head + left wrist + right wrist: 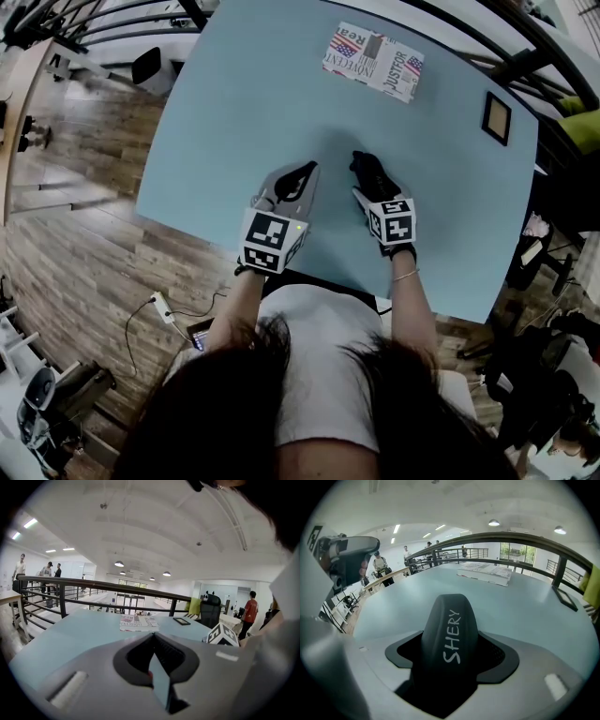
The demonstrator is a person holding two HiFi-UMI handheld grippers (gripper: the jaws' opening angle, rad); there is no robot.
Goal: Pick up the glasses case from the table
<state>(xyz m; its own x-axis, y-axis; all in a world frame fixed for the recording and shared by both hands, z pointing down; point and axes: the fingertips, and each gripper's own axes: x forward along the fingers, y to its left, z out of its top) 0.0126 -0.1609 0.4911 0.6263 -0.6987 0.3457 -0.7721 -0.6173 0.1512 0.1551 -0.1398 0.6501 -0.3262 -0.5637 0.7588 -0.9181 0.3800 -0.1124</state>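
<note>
Left gripper (300, 176): fingers almost together, nothing between, idle over table (225, 103). Right gripper (370, 187): fingers wide, around black glasses case (450, 639); pads seem to touch both its sides. Case sits near front part of table, just beside left gripper. Advice: grip middle of case firmly because smooth shell may slip, lift straight up, keep left gripper apart.

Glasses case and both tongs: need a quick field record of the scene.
glasses case: black, looks to lie on the blue table, near end between the right tongs
right gripper: tongs wide, astride the case; pad contact unclear
left gripper: tongs' tips together, nothing between
also on table: printed sheet, small dark frame, both toward far side
</note>
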